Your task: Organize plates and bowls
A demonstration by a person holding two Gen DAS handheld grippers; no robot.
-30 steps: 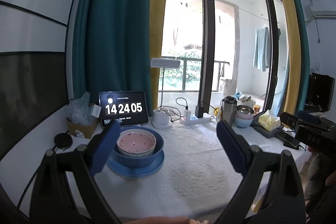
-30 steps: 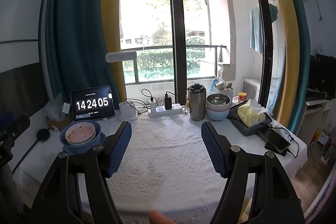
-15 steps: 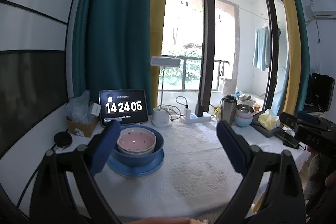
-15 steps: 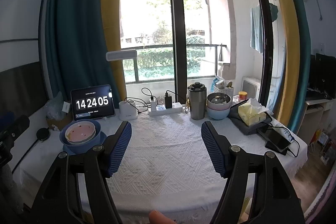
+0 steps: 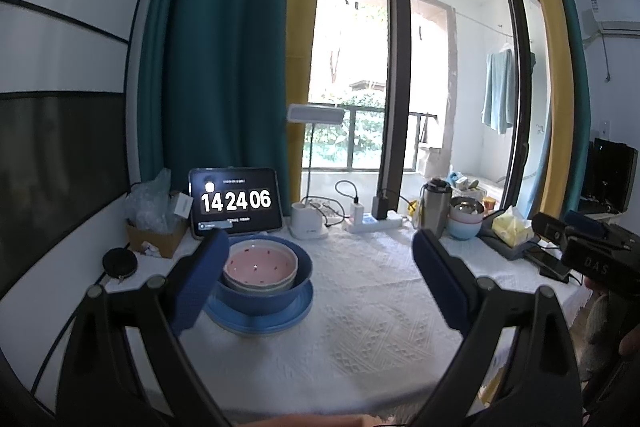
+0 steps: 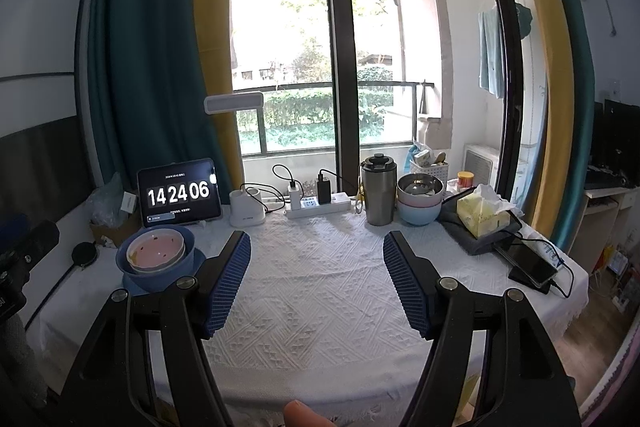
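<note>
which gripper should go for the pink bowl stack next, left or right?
Left, probably. The left gripper is open with the pink bowl right by its left finger; from the right gripper, also open, it sits far off left.

Home living space: lace-clothed table (image 6: 320,291) by balcony window (image 6: 296,67), curtains (image 5: 216,47), laundry (image 6: 490,55) hanging outside far right, wall AC unit (image 5: 612,21), tissue box (image 6: 486,213).
</note>
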